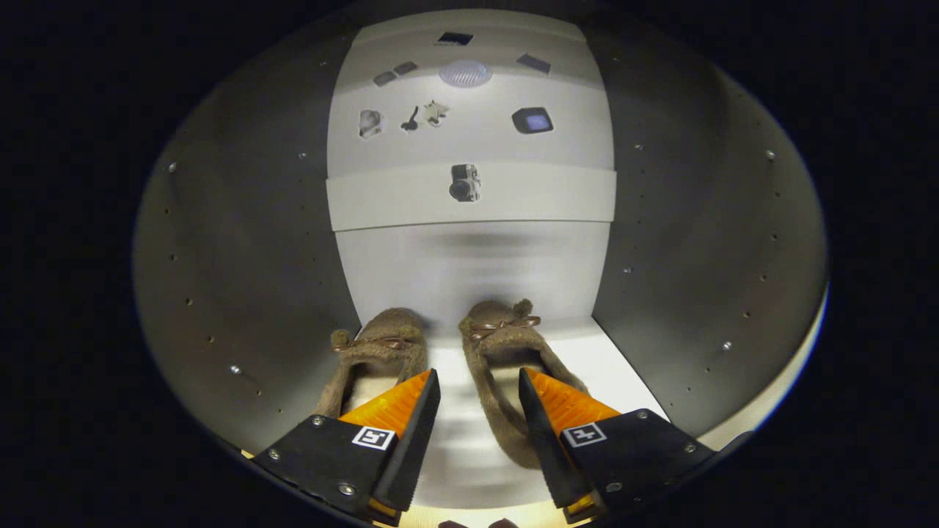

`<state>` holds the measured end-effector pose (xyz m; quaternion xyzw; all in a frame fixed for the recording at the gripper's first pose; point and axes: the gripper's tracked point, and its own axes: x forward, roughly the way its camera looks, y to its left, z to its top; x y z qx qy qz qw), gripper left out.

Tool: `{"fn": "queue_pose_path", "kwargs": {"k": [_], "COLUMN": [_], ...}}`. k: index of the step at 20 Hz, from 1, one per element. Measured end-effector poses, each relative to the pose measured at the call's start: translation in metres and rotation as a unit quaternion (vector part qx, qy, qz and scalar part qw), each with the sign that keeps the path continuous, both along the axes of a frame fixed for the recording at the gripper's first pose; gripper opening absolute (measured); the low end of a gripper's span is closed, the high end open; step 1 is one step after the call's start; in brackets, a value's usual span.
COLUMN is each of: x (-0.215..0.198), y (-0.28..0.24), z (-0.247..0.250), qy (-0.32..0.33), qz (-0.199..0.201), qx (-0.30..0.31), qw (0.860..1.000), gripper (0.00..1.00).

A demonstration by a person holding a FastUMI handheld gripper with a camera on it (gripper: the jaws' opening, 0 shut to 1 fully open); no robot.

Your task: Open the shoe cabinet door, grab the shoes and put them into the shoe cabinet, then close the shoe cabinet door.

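The tongs (478,381) are held level, pointed straight into the shoe cabinet (242,279), fingers spread wide with nothing gripped. Two brown fuzzy shoes (506,345) are seen on the white shelf (609,367), toes toward the back panel. The left shoe lies just beyond the left finger; the right shoe's side runs back between the fingers.

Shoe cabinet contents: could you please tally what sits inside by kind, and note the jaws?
Brown shoes: 2, left and right
Shelf boards: 1
Total: 3
The gripper has its jaws open, one over each shoe, gripping neither.
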<state>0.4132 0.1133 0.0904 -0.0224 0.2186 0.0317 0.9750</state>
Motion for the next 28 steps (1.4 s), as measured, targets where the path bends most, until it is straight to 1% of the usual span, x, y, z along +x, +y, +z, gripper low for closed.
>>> {"fn": "queue_pose_path", "kwargs": {"k": [3, 6, 11, 15, 18, 20, 25, 28], "x": [-0.029, -0.058, -0.127, -0.190, -0.233, -0.264, -0.341, -0.373], "y": [-0.004, -0.015, -0.018, -0.026, -0.028, -0.030, -0.041, -0.058], "z": [0.015, 0.030, 0.055, 0.066, 0.077, 0.085, 0.100, 0.107], "qy": [-0.016, -0.033, -0.066, -0.079, -0.090, -0.101, -0.127, -0.138], "qz": [0.002, -0.002, 0.010, 0.025, 0.037, 0.047, 0.080, 0.080], "qx": [0.003, 0.000, 0.050, 0.079, 0.112, 0.123, 0.126, 0.123], "qw": [1.000, 0.999, 0.997, 0.993, 0.989, 0.986, 0.981, 0.980], "gripper": [0.77, 0.81, 0.87, 0.90, 0.90, 0.92, 0.94, 0.93]}}
